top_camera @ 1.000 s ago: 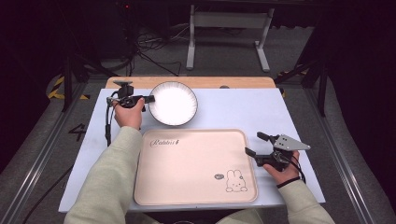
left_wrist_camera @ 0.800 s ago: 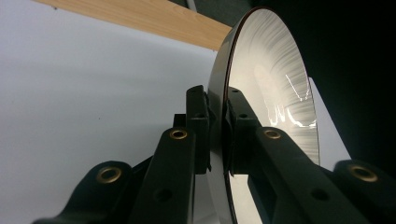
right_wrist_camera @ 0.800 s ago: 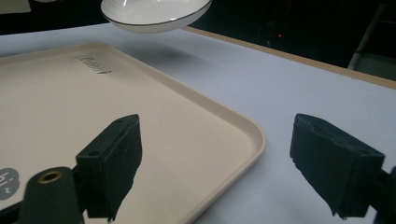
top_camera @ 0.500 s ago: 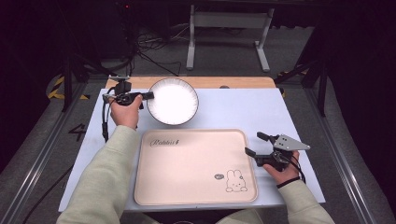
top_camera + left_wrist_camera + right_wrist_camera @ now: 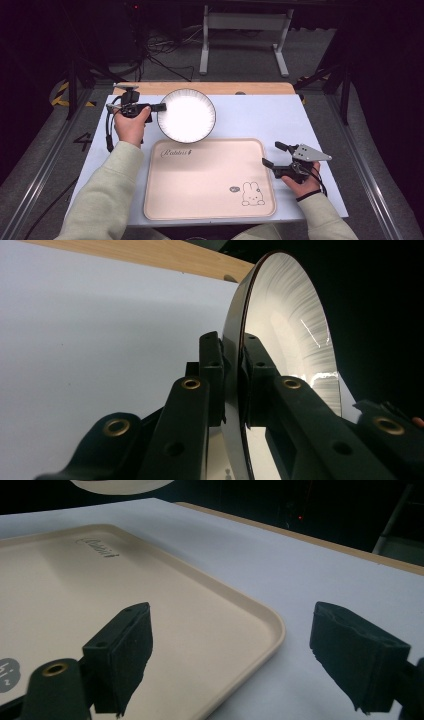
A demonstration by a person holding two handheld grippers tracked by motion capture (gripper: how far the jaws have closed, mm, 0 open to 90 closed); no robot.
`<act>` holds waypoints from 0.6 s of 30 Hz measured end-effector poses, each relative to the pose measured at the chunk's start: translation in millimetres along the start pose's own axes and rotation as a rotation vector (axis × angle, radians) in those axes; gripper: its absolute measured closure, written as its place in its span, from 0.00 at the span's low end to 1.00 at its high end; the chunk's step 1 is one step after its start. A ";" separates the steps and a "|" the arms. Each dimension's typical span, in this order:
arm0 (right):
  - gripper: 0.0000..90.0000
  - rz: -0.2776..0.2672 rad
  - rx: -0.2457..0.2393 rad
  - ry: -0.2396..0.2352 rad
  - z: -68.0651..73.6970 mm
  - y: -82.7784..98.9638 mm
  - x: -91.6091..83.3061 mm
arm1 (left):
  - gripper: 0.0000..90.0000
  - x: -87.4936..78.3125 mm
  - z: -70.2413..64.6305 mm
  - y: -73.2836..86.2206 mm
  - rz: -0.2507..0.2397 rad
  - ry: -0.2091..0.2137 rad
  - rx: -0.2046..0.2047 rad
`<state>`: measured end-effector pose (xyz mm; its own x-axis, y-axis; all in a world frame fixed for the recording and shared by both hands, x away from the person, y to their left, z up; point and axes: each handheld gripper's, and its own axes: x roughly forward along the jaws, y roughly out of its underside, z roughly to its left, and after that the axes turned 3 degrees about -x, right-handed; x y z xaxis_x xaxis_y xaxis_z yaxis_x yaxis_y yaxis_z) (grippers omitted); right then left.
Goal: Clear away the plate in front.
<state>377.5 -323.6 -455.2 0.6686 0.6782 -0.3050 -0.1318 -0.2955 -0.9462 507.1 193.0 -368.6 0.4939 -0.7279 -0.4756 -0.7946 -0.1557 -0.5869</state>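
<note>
The left gripper (image 5: 161, 106) pinches the nine o'clock rim of the white ribbed plate (image 5: 187, 115), at twelve o'clock of the beige tray (image 5: 200, 175). The right gripper (image 5: 272, 155) gapes empty at the tray's three o'clock edge.

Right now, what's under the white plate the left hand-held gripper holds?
The white plate is lifted by the left hand-held gripper; beneath are the pale table and the tray's far edge. The spot directly below is hidden.

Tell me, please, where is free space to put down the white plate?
The beige tray is bare except for its printed rabbit, so it offers the most room. The table is also free to the right of the white plate. It is tighter at the tray's right edge, where the open right gripper rests.
</note>
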 end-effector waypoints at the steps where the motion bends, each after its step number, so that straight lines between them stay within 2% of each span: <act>1: 0.20 0.000 0.000 0.000 0.0 0.0 0.0 | 0.92 -1.3 -1.4 1.1 0.007 0.008 -0.001; 11: 0.20 0.000 -0.001 -0.001 0.2 0.0 0.1 | 0.92 -6.3 -15.4 14.8 0.068 0.071 0.059; 12: 0.20 0.000 -0.002 0.000 0.1 0.0 0.1 | 0.92 -6.1 -19.2 18.3 0.083 0.083 0.077; 17: 0.20 0.002 -0.003 0.000 0.1 -0.1 0.0 | 0.92 -3.3 -27.7 25.3 0.107 0.093 0.103; 18: 0.20 0.002 -0.004 0.000 0.2 -0.1 0.0 | 0.91 -0.5 -33.2 28.1 0.120 0.091 0.126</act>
<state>377.4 -323.4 -455.1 0.6684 0.6775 -0.3072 -0.1306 -0.2996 -0.9451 472.8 166.9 -363.1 0.3599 -0.7943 -0.4895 -0.7923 0.0168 -0.6099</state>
